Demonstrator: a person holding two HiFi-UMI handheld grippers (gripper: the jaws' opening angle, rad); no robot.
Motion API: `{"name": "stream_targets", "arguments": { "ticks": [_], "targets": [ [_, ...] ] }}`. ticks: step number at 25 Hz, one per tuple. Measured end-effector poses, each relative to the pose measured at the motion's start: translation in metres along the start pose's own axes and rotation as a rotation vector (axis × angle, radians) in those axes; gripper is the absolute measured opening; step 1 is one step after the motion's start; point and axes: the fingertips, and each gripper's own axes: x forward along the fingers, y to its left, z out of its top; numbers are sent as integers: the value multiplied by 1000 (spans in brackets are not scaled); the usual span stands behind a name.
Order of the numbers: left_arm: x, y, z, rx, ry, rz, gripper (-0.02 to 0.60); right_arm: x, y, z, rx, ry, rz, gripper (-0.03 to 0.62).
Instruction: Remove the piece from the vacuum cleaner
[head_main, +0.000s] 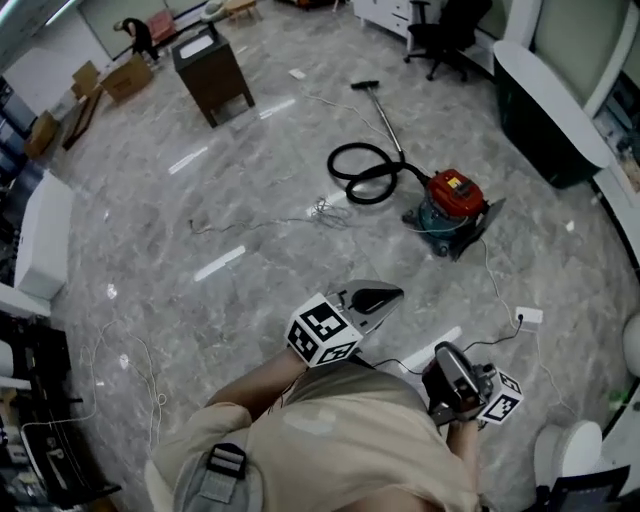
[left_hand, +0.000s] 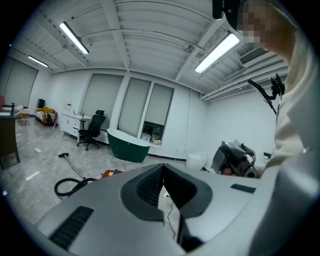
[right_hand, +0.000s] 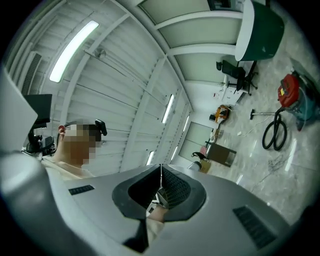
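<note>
Lying lengthwise away, wand (head_main: 384, 122), hose (head_main: 360, 175) looped beside vacuum cleaner (head_main: 452, 200)

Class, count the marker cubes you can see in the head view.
2. One marker cube sits on the left gripper, near the picture's middle; the other on the right gripper, lower right. None seems hidden.

My right tongs (right_hand: 160, 172), closed on nothing.
Beyond them, the red vacuum cleaner (right_hand: 288, 92) and its looped black hose (right_hand: 275, 131) lie on the floor (right_hand: 295, 165).
</note>
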Motion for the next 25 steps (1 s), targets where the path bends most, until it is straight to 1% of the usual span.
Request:
{"name": "stream_targets", "arguments": {
  "ticks": [3, 6, 9, 12, 14, 16, 19, 25],
  "targets": [
    [23, 29, 3, -11, 12, -75, 5, 14, -22, 20, -38, -61, -69, 5],
    [43, 59, 6, -24, 34, -145, 5, 34, -43, 33, -62, -82, -125, 5],
    [58, 88, 14, -20, 46, -212, 5, 55, -61, 48, -89, -104, -170, 5],
    [62, 106, 22, -22, 63, -322, 5, 73, -76, 58, -100, -168, -211, 5],
    [61, 120, 25, -44, 76, -379, 5, 88, -88, 63, -92, -185, -227, 5],
    [59, 139, 27, -67, 77, -395, 5, 105, -100, 67, -78, -176, -236, 5],
    [52, 165, 25, -89, 72, -392, 5, 125, -115, 71, -67, -162, -261, 5],
    [42, 208, 22, -132, 44, -357, 5, 159, -140, 75, -47, -129, -298, 5]
  ]
}}
